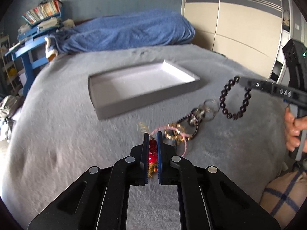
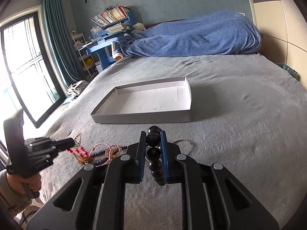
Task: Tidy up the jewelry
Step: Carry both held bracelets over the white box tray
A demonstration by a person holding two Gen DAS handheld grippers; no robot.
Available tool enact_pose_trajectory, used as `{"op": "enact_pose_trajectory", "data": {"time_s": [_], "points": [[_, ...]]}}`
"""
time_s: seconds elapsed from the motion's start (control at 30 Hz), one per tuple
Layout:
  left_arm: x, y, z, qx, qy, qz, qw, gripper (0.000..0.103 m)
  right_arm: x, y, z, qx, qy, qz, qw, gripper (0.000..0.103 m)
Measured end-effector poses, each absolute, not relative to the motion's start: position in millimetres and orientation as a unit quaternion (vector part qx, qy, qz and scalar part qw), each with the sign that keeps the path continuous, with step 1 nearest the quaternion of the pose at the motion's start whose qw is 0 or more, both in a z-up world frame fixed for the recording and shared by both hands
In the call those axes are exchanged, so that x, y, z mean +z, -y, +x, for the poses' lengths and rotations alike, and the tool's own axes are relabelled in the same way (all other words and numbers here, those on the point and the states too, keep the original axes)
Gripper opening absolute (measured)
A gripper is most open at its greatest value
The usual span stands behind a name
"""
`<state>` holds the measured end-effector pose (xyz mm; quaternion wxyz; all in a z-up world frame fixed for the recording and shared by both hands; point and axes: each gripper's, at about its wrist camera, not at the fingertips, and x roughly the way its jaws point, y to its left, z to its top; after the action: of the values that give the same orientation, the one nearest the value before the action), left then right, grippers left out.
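Landmark for all positions: shallow grey tray (image 2: 145, 117) with white inside, lying open-side up on the grey bedspread (image 2: 239, 126), nothing in it.

Left gripper (image 1: 153, 134): jaws clenched on a red bead ornament (image 1: 152, 149) with gold-coloured trim, held between the blue pads (image 1: 158, 153). In the right wrist view, same gripper (image 2: 71, 143) seen on the near-left side of the tray, tip at the red beads (image 2: 80, 151), which trail from it toward the pile. Left wrist view blurred; no finer detail readable on the ornament.

Right gripper (image 2: 153, 134): jaws clamped on a bracelet of dark round beads (image 2: 153, 138), beads wedged between the pads, one bead standing past the fingertips toward the tray's near wall. In the left wrist view, same gripper (image 1: 242, 80) on the near-right side of the tray, bracelet (image 1: 233, 99) hanging as a loop from the tip, clear of the bedspread. Hand (image 1: 293, 128) on the handle at frame edge.

Remaining jewelry pile (image 1: 178, 132): on the bedspread just on the near side of the tray, outside it. Gold-coloured pieces, a pink cord (image 2: 101, 145), a dark beaded strand (image 2: 101, 160), tangled together. Metal rings (image 2: 183, 142) at the pile's end, near the tray's front wall, not touching it.

Blue blanket (image 2: 191, 36) bundled beyond the tray's far side, well apart.
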<state>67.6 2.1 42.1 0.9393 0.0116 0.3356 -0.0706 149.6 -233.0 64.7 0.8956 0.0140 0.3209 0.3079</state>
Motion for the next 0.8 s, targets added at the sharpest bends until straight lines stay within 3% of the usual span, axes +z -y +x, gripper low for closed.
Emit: {"op": "enact_pose_trajectory", "data": {"time_s": [0.43,0.8], "points": [[103,-12,73,-0.075,-0.281,0.003,0.957,0.008,90,225,156,0.321,-0.305,0.017,0.896,0.014],[138,-19,130,-0.068,-0.265,0.028,0.961,0.008,119,193,206,0.340,-0.302,0.013,0.891,0.014]]}}
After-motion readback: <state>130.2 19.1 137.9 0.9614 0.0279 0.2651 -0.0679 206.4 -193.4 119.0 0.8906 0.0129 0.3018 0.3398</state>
